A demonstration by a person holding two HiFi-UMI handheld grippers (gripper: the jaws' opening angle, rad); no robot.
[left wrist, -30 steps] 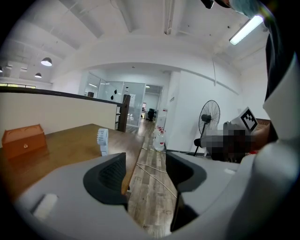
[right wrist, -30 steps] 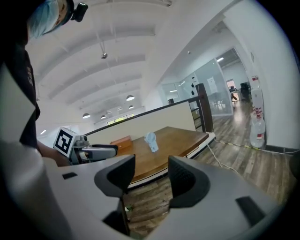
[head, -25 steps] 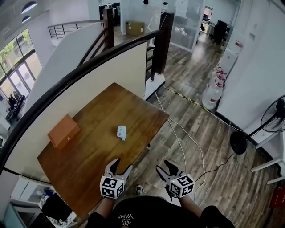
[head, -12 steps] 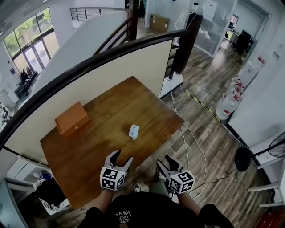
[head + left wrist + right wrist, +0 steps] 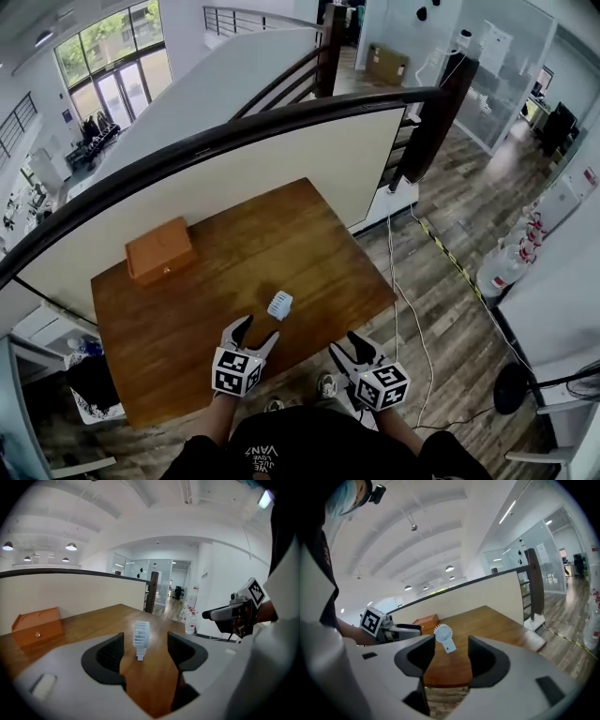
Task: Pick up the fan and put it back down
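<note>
The person wears a black top (image 5: 309, 445) with white lettering (image 5: 262, 457) printed across the chest, seen upside down from above. 1 pale shoe (image 5: 325, 385) shows below it. A small black camera (image 5: 376, 491) sits on the head.

The left gripper (image 5: 259, 330) has a smooth light grey moulded shell and 2 black textured jaw pads (image 5: 111, 654). Its jaws are opening, with nothing between the pads. The right gripper (image 5: 348, 345) is built alike, with a grey shell and 2 black pads. Each carries a white cube (image 5: 236, 372) faced with black square markers.
</note>
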